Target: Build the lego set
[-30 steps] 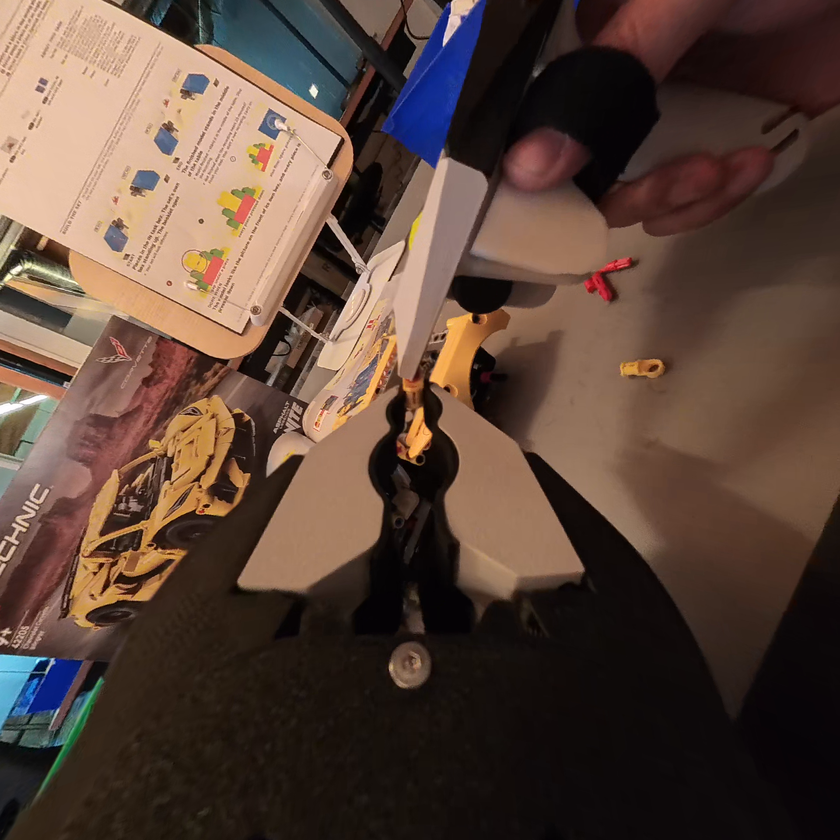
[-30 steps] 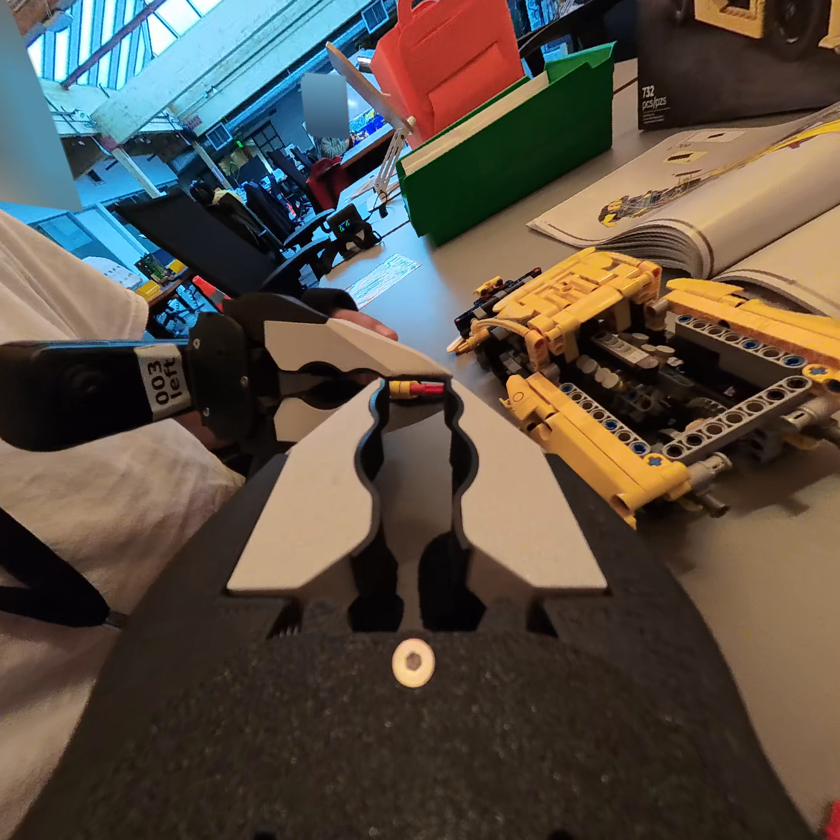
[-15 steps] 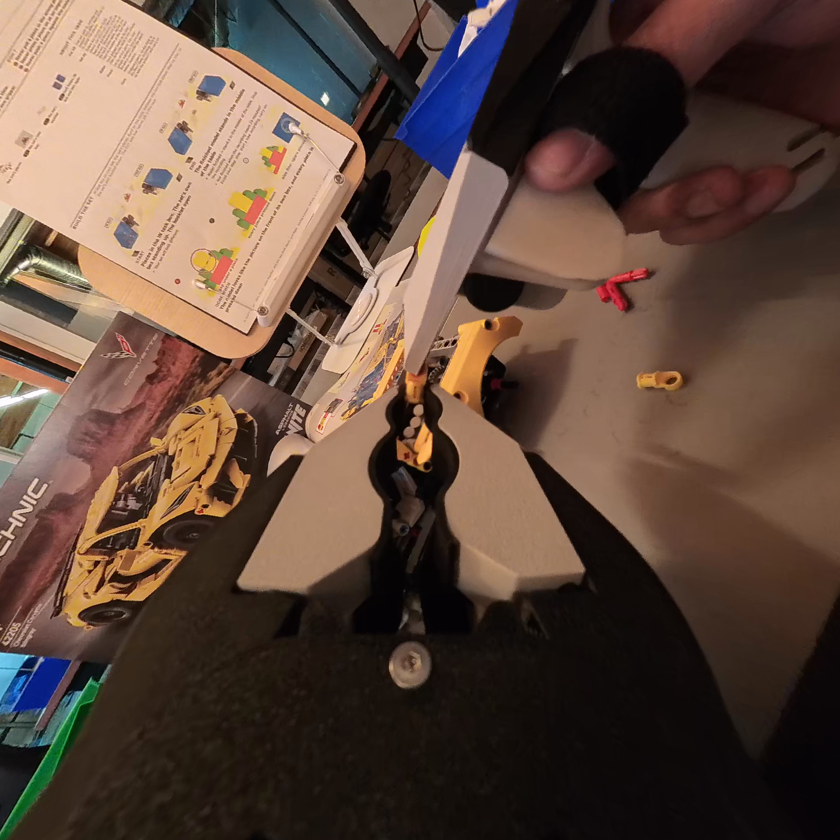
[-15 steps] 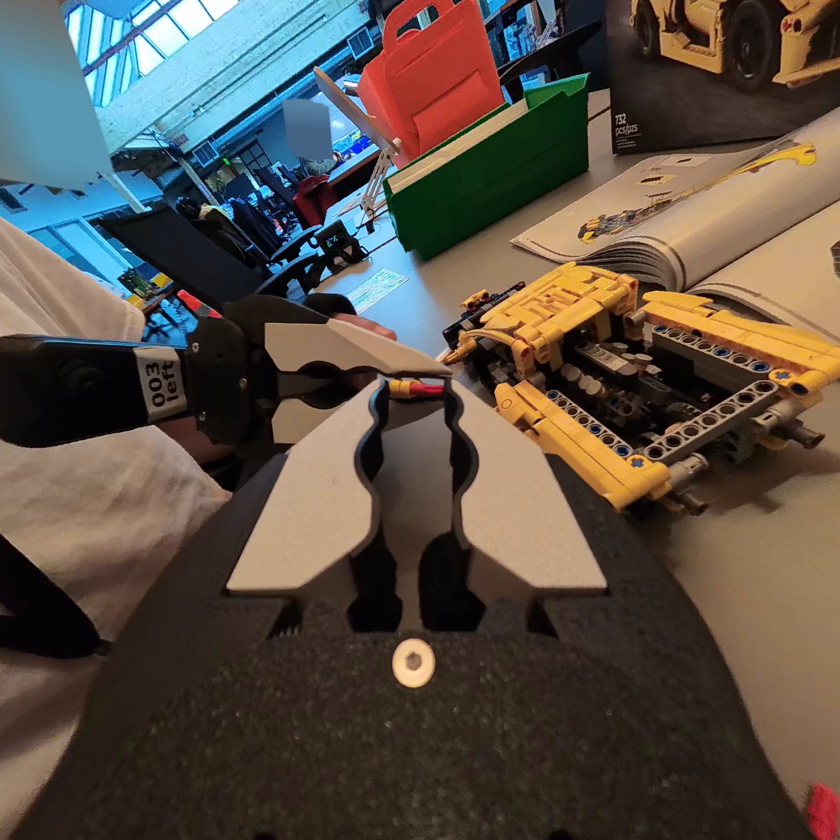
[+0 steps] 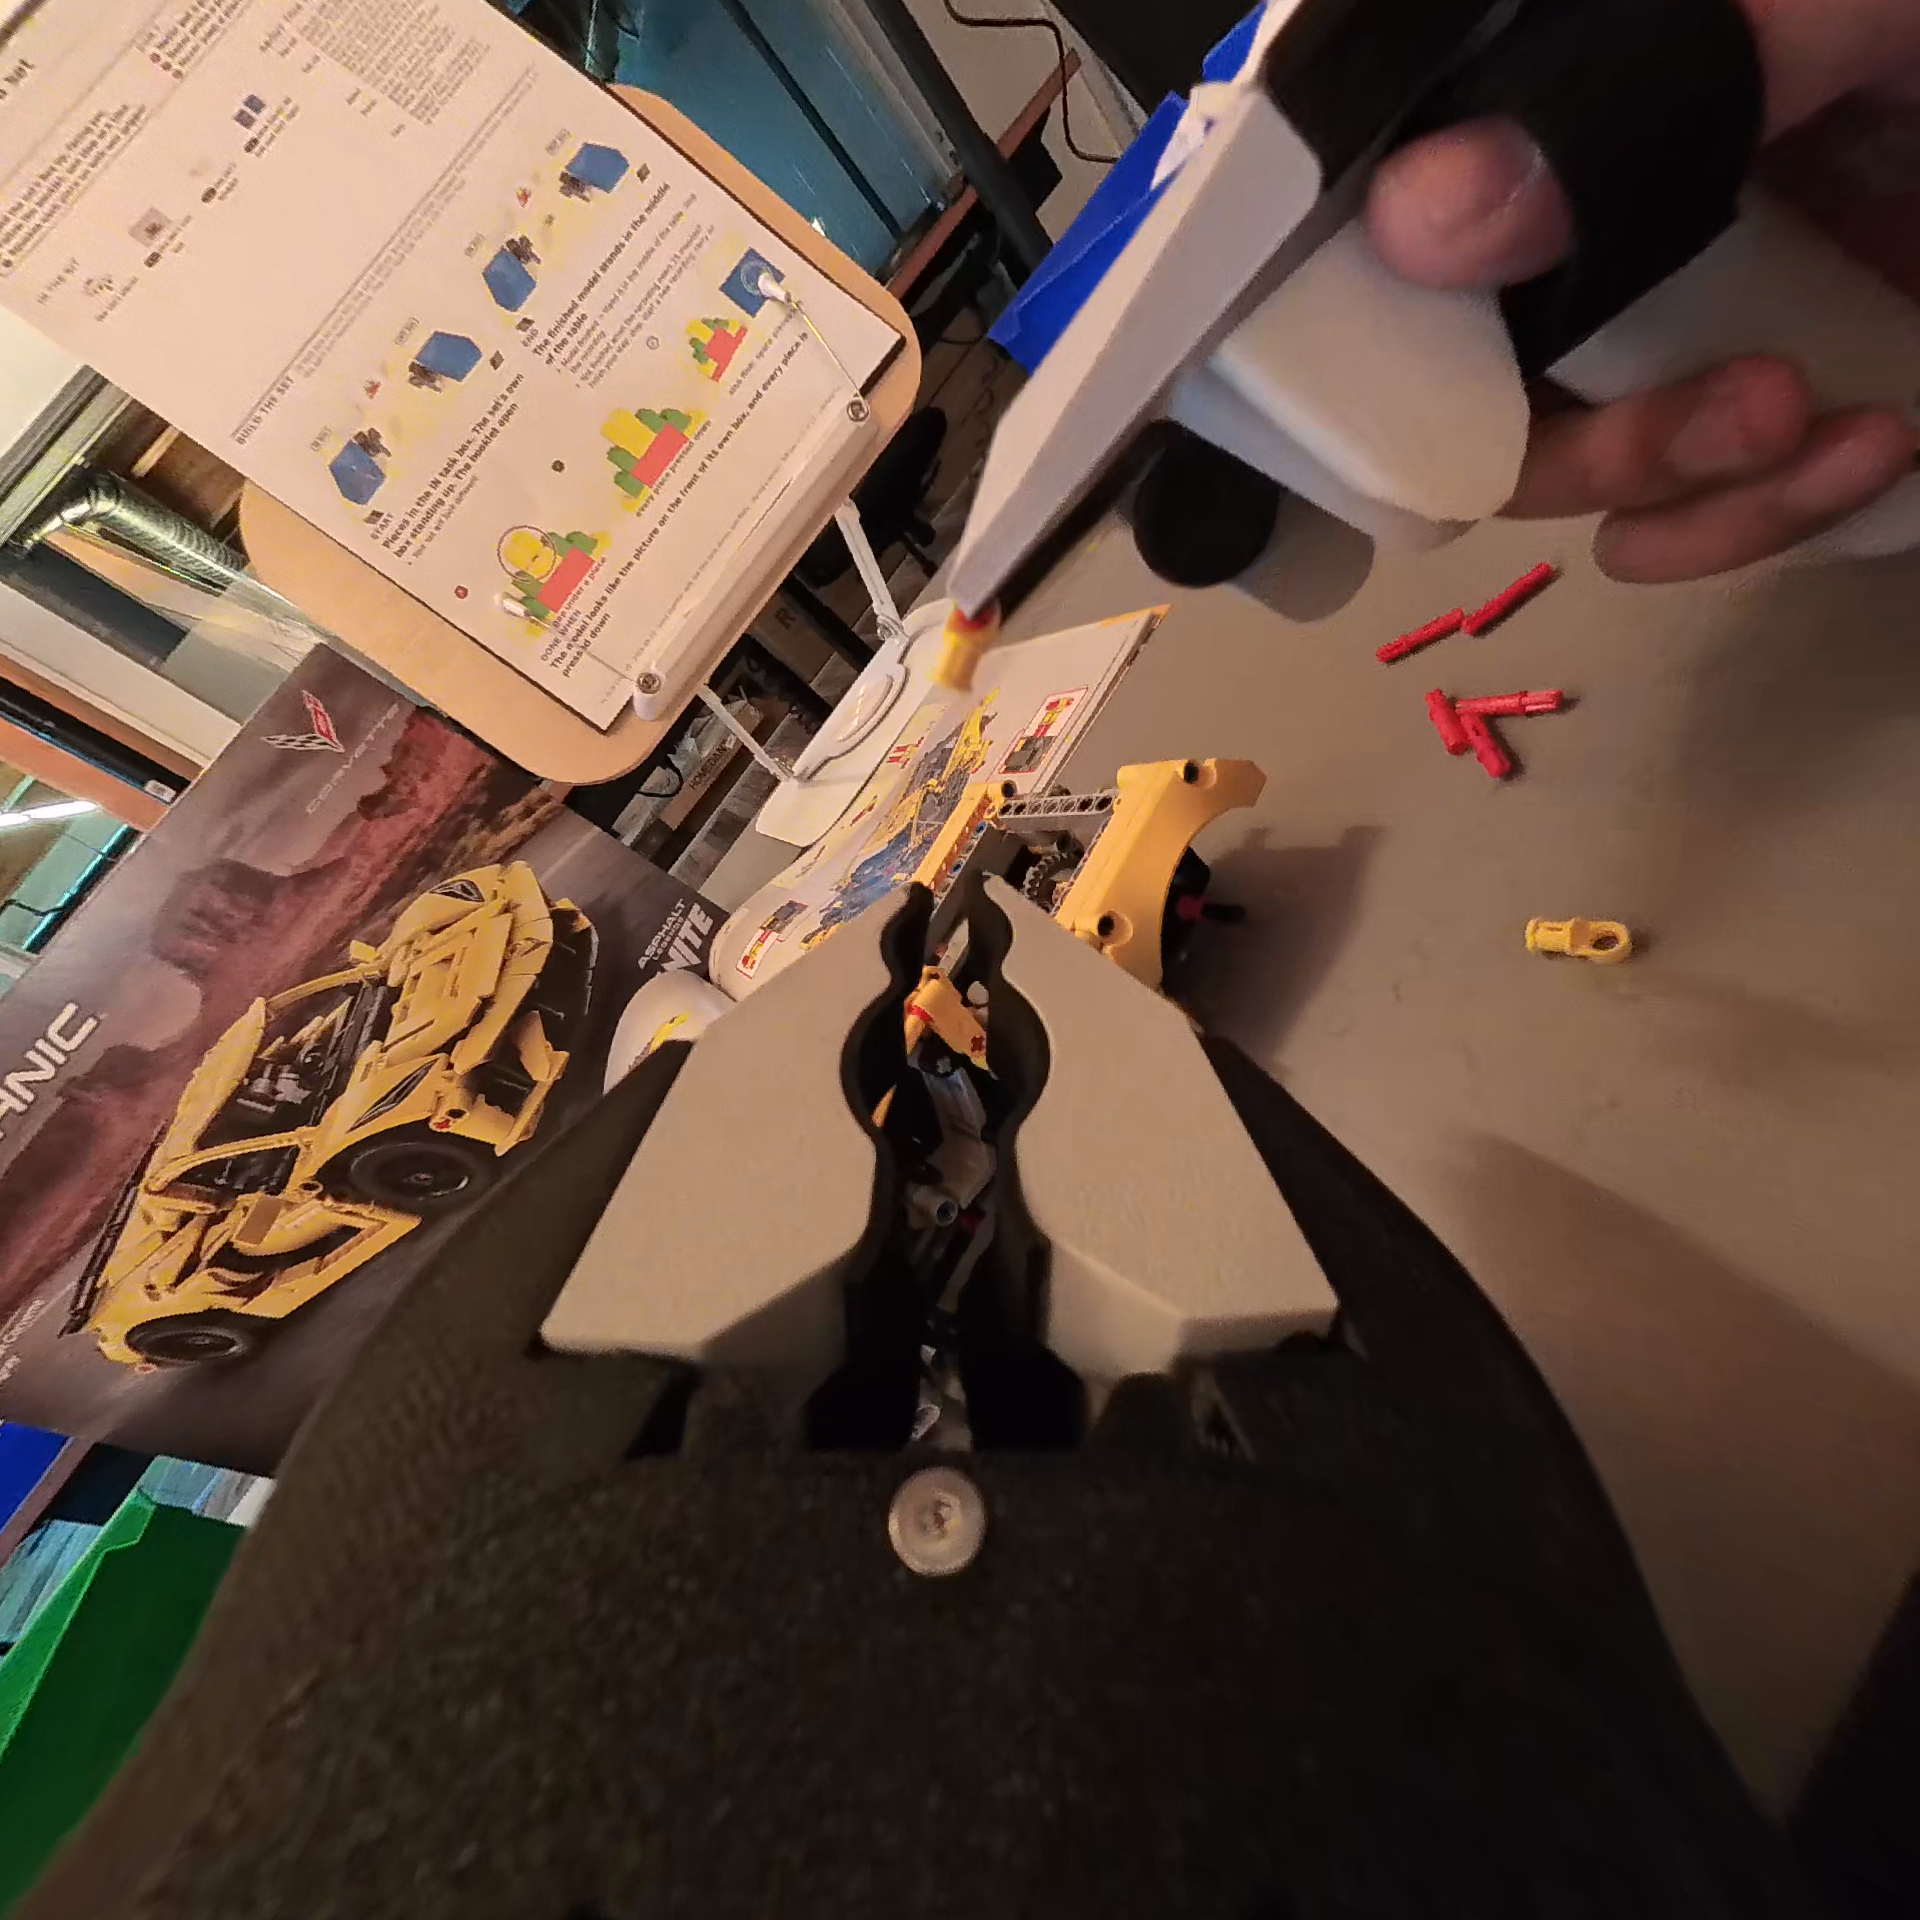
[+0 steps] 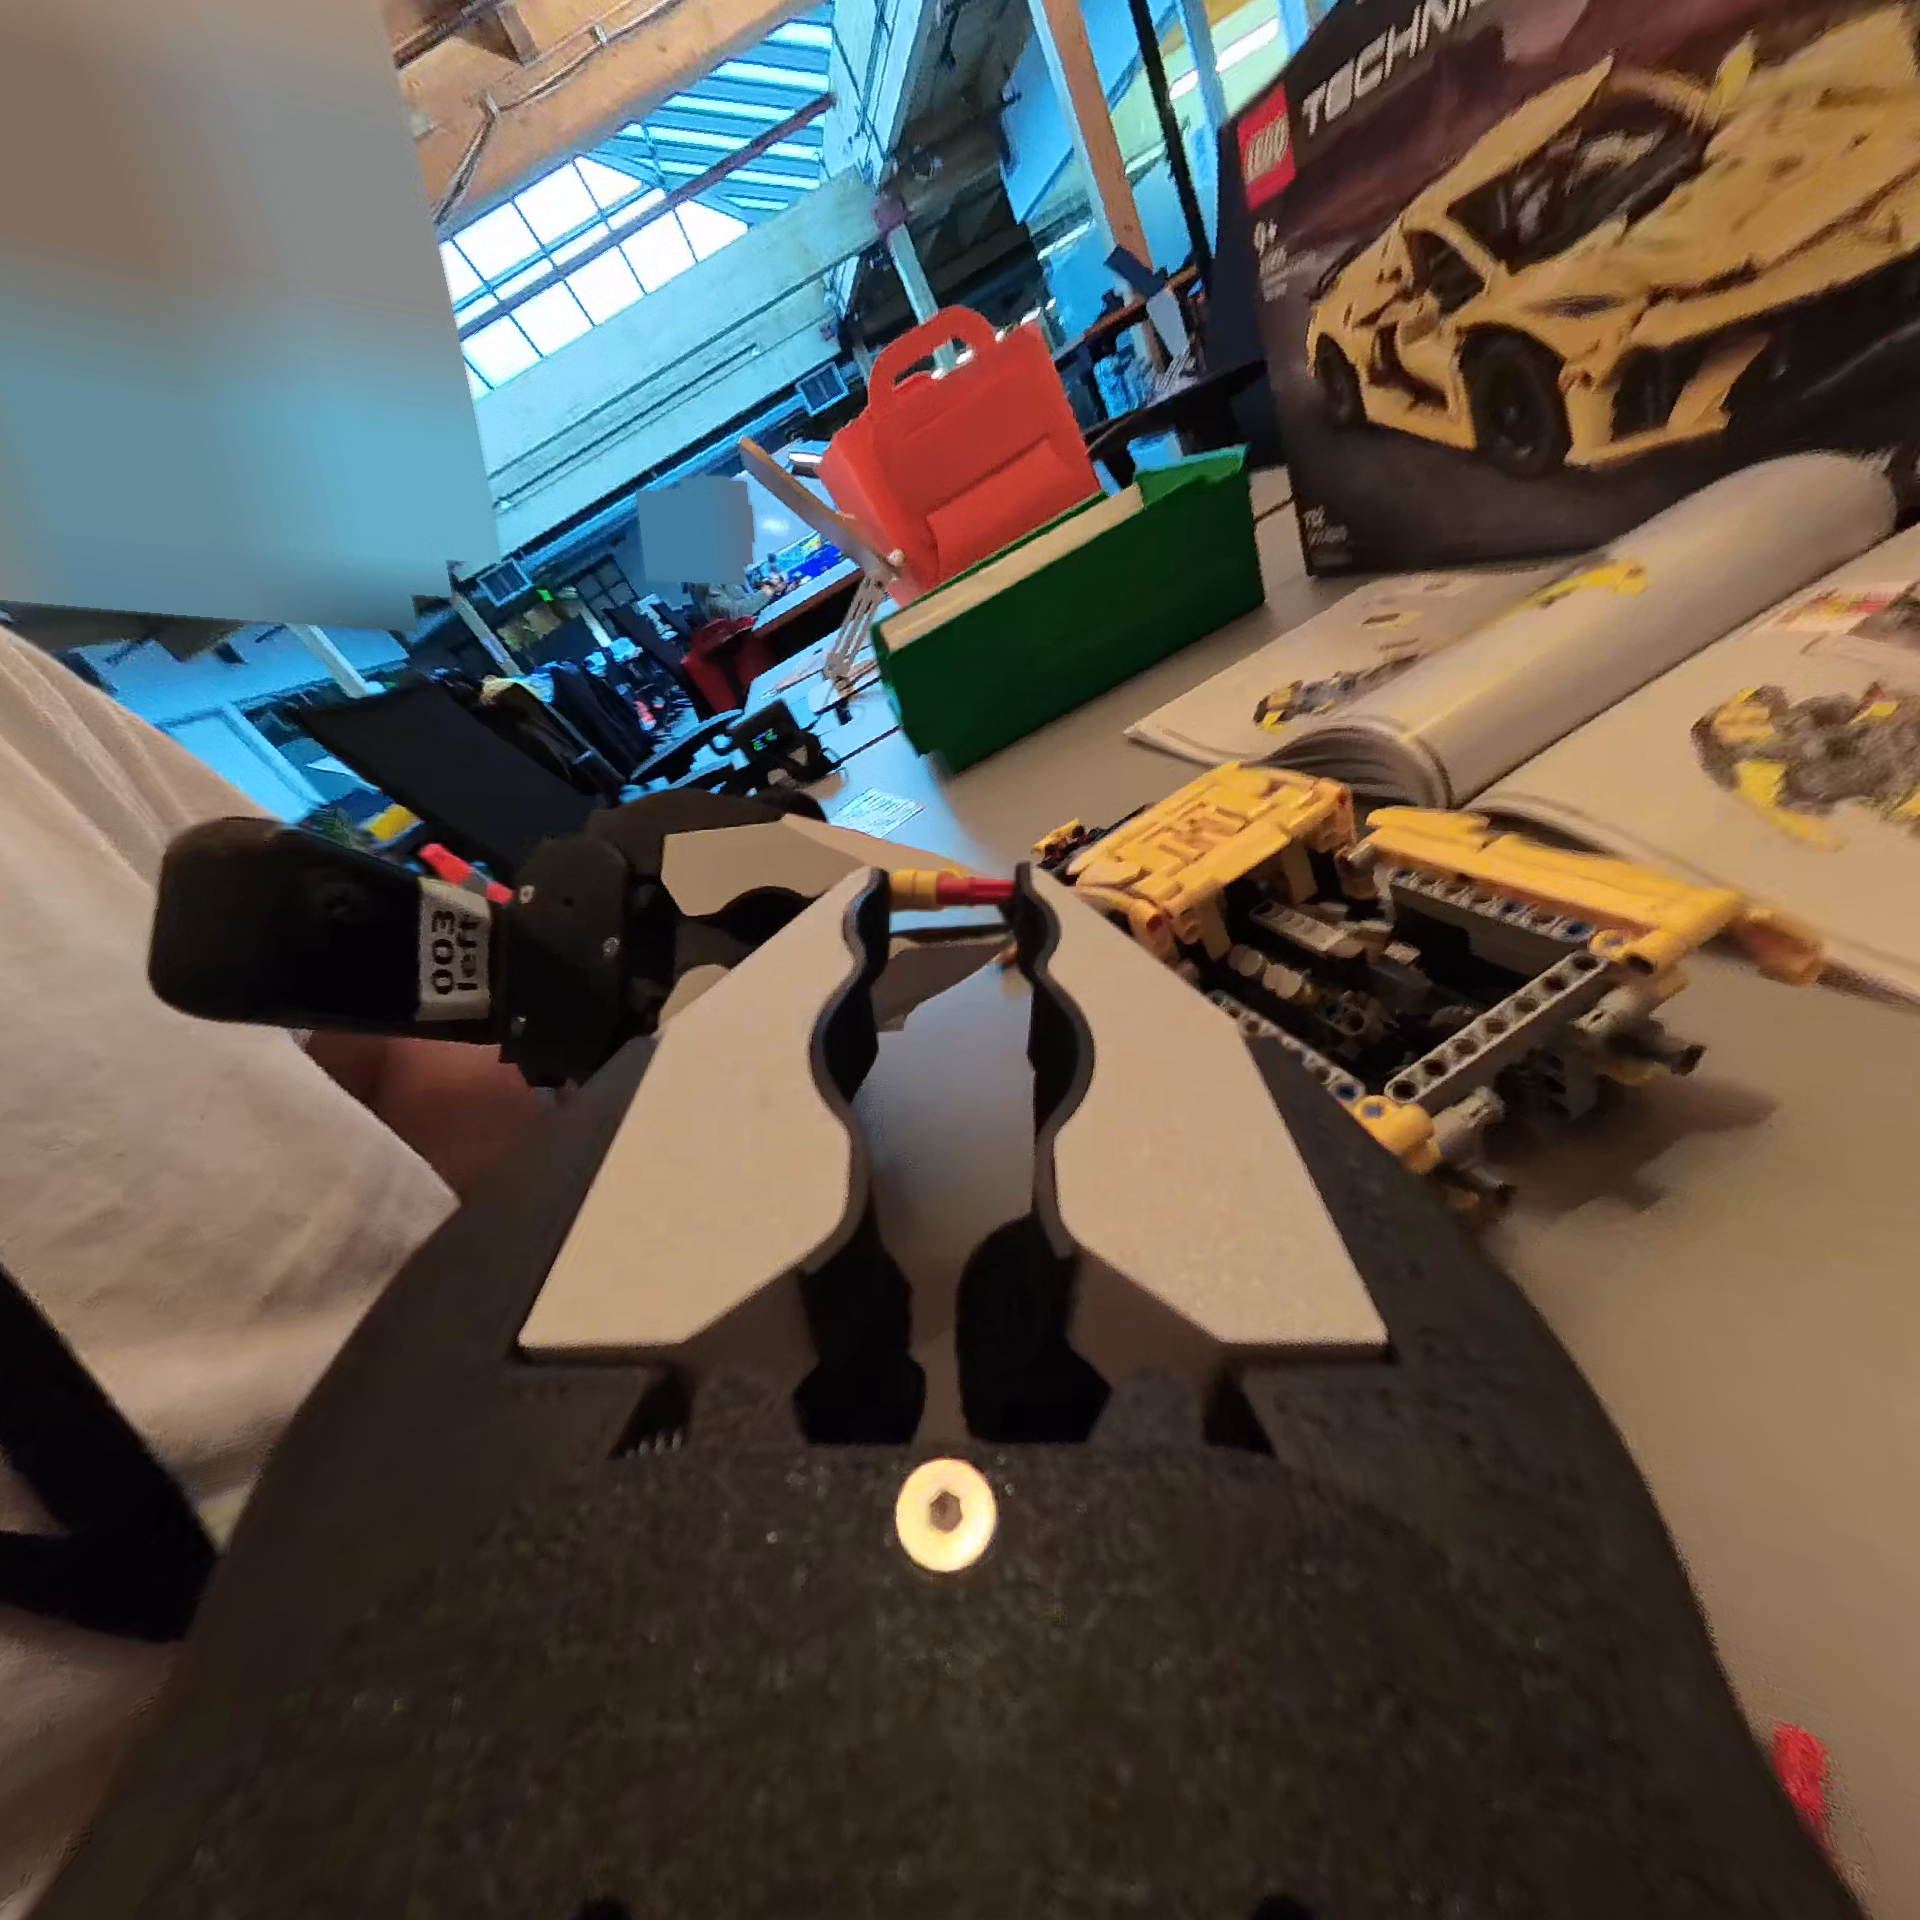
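My right gripper (image 6: 951, 894) is shut on a short red pin (image 6: 977, 889) with a yellow connector (image 6: 914, 883) on its end. In the left wrist view a hand holds this gripper (image 5: 971, 608) at the upper right, with the piece (image 5: 958, 649) hanging at its tip. My left gripper (image 5: 954, 899) has only a narrow gap between its fingers and holds nothing; its fingers (image 6: 769, 852) sit just left of the piece. The half-built yellow and grey car (image 6: 1299, 862) lies on the grey table, also seen beyond my left fingertips (image 5: 1153, 831).
Loose red pins (image 5: 1486, 717) and a yellow connector (image 5: 1579, 938) lie on the table. An open instruction booklet (image 6: 1558, 665), the set's box (image 6: 1558, 260), a green bin (image 6: 1070, 623), an orange bag (image 6: 966, 468) and a sheet on a clipboard stand (image 5: 468, 312) surround the car. Tip to tip, the grippers are about 4 cm apart.
The pin and connector, earlier right at my left fingertips, now sit apart from them at my right gripper's tip. Both cameras have shifted, so more of the car and box show.
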Action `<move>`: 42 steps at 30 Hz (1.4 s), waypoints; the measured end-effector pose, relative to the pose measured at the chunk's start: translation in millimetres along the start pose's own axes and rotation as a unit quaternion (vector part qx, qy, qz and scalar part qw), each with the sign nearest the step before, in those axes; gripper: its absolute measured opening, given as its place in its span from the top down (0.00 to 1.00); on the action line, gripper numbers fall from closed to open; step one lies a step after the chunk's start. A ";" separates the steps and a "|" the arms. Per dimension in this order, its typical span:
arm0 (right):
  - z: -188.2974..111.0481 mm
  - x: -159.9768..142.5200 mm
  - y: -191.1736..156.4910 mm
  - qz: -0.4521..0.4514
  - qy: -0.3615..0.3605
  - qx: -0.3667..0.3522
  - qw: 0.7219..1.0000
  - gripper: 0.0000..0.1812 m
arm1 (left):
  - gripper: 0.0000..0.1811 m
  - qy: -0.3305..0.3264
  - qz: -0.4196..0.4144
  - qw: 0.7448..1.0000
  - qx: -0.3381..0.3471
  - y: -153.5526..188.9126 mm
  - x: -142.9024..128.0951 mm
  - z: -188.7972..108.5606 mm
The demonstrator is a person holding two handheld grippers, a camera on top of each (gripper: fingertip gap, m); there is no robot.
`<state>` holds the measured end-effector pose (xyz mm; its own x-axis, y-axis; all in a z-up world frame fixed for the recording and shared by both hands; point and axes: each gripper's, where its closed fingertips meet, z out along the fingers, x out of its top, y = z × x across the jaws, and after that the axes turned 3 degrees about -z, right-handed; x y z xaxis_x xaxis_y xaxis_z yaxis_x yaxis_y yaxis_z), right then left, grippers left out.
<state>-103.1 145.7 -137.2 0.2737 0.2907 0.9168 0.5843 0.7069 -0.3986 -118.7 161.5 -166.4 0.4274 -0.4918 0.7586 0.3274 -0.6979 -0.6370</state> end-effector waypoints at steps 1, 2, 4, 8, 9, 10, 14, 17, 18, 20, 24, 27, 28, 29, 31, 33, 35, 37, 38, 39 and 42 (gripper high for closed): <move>-1.1 4.3 -1.0 -0.025 0.008 -0.009 1.000 0.88 | 0.96 0.002 -0.004 1.000 -0.001 -0.5 0.3 -0.5; -2.2 8.6 -2.0 -0.054 0.017 -0.021 0.998 0.88 | 0.96 0.003 -0.009 1.000 -0.002 -0.9 0.6 -0.9; -5.3 17.3 -2.0 -0.115 0.033 -0.054 0.991 0.88 | 0.96 0.005 -0.021 1.000 -0.007 -1.6 0.9 -1.5; -14.3 33.9 -2.5 -0.231 0.063 -0.124 0.963 0.88 | 0.96 0.007 -0.035 0.999 -0.009 -4.1 0.8 -2.3; -15.6 35.8 -2.9 -0.251 0.064 -0.135 0.956 0.88 | 0.96 0.007 -0.037 0.999 -0.008 -4.4 1.0 -2.6; -16.2 36.9 -3.7 -0.267 0.064 -0.143 0.951 0.88 | 0.96 0.008 -0.038 0.999 -0.010 -4.2 1.0 -2.8; -15.6 35.5 -3.0 -0.310 0.051 -0.168 0.934 0.88 | 0.96 0.007 -0.037 0.999 -0.011 -3.5 1.0 -3.0; -13.2 32.3 -3.4 -0.311 0.043 -0.165 0.935 0.88 | 0.97 0.005 -0.058 0.998 -0.016 -4.9 -0.3 -2.5; -13.2 31.8 -2.6 -0.306 0.042 -0.165 0.937 0.88 | 0.96 0.007 -0.082 0.996 -0.023 -6.9 -0.4 -2.8; -14.4 32.3 0.3 -0.290 0.044 -0.165 0.942 0.88 | 0.96 0.012 -0.151 0.987 -0.046 -12.2 -2.1 -2.8; -21.1 38.0 7.9 -0.247 0.064 -0.167 0.952 0.88 | 0.96 0.034 -0.329 0.934 -0.138 -16.5 -1.5 -3.2; -26.2 40.6 14.4 -0.219 0.075 -0.170 0.958 0.88 | 0.95 0.070 -0.437 0.865 -0.238 -9.7 11.6 -8.6; -27.5 41.4 16.5 -0.215 0.077 -0.172 0.958 0.88 | 0.95 0.080 -0.458 0.846 -0.262 -8.6 15.9 -10.6; -28.6 41.9 18.8 -0.213 0.077 -0.176 0.958 0.88 | 0.95 0.087 -0.470 0.833 -0.277 -8.5 19.2 -11.7; -29.3 41.9 22.9 -0.213 0.073 -0.183 0.957 0.88 | 0.94 0.098 -0.479 0.823 -0.290 -8.4 23.3 -12.3; -28.4 41.3 24.6 -0.215 0.069 -0.184 0.957 0.88 | 0.94 0.098 -0.478 0.820 -0.298 -5.5 24.8 -10.9; -26.1 39.6 25.2 -0.217 0.062 -0.183 0.957 0.88 | 0.94 0.089 -0.482 0.814 -0.312 1.0 25.2 -8.9; -23.1 37.1 25.1 -0.222 0.053 -0.181 0.957 0.88 | 0.93 0.081 -0.491 0.804 -0.324 8.7 25.3 -5.6; -21.5 35.4 25.0 -0.223 0.048 -0.179 0.957 0.88 | 0.93 0.076 -0.491 0.803 -0.330 13.4 25.7 -4.5; -19.8 33.7 24.8 -0.224 0.043 -0.176 0.958 0.88 | 0.93 0.074 -0.488 0.803 -0.333 16.8 26.8 -3.8; -16.5 30.8 23.3 -0.228 0.036 -0.171 0.958 0.88 | 0.92 0.090 -0.492 0.801 -0.328 16.4 32.1 -2.7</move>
<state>-68.4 160.5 -118.7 -0.0248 -0.0509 0.9984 0.8687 0.4931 0.0467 -101.9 132.9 -152.1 0.0870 0.4388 0.8944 -0.1081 -0.8883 0.4463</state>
